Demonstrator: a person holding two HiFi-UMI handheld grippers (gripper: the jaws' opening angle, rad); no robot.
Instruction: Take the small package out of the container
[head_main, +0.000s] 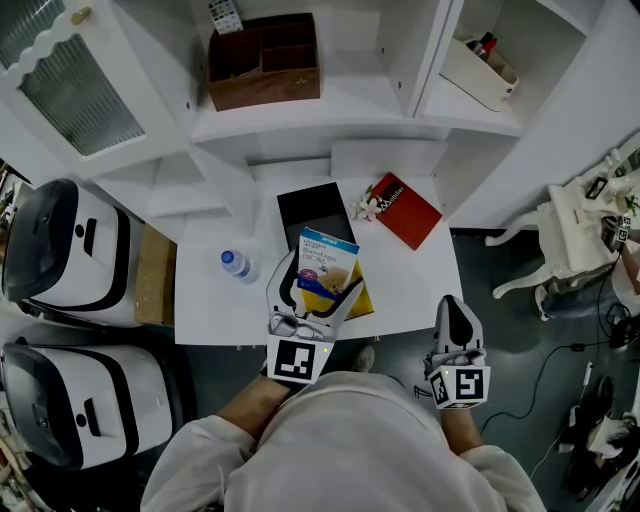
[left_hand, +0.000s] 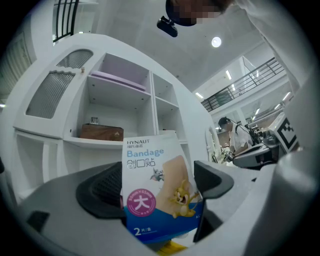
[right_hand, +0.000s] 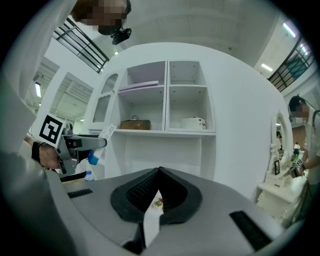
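My left gripper (head_main: 320, 285) is shut on a small white-and-blue bandage package (head_main: 327, 262) and holds it above the white table (head_main: 420, 275). In the left gripper view the package (left_hand: 152, 185) stands upright between the two jaws, with a yellow item (left_hand: 172, 246) peeking out below it. A black open container (head_main: 315, 212) lies on the table just beyond the package. My right gripper (head_main: 452, 310) hangs at the table's front right corner, its jaws (right_hand: 159, 172) pressed together with nothing in them. The right gripper view shows the left gripper (right_hand: 75, 145) and its package (right_hand: 106, 131) at the left.
A red book (head_main: 407, 210) and a small flower piece (head_main: 366, 206) lie at the table's back right. A water bottle (head_main: 236, 264) stands at the left. The shelf behind holds a brown box (head_main: 263, 60) and a white basket (head_main: 478, 70). White appliances (head_main: 65, 250) stand left.
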